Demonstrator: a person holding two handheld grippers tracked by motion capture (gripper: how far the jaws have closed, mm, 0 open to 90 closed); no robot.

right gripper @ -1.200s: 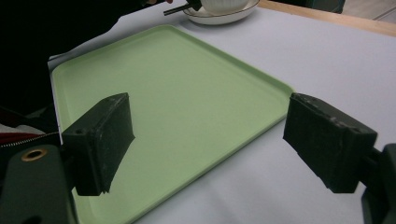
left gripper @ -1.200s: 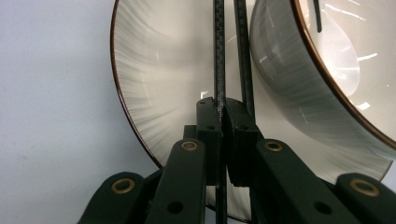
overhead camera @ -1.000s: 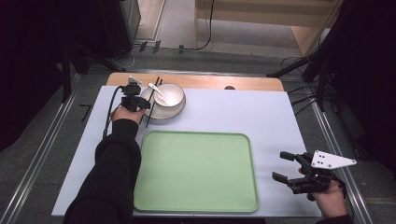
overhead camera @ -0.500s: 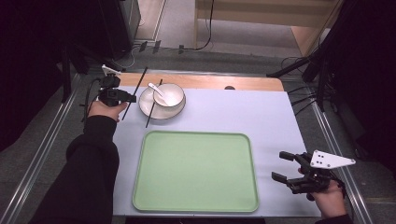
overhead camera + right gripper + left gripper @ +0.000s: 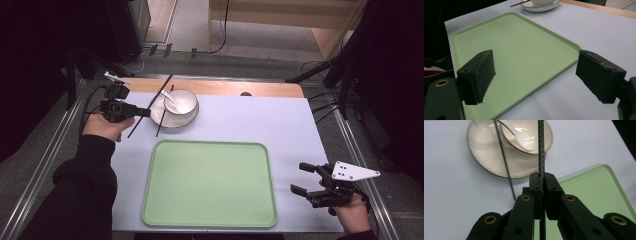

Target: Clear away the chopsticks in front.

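My left gripper is shut on a thin black chopstick, which slants over the table just left of a white bowl. In the left gripper view the jaws pinch this chopstick upright in front of the bowl. A white spoon lies in the bowl, which sits on a white plate. A second chopstick leans across the plate's rim onto the table. At the near right, my right gripper hovers open beside the empty green tray, also seen in the right gripper view.
A pale lilac sheet covers the table, with a wooden strip along the far edge. Metal rails run along both sides. Dark stands and cables crowd the floor beyond the table.
My left gripper has moved left, away from the bowl, carrying one chopstick with it; the other chopstick stays on the plate. The right gripper has not moved.
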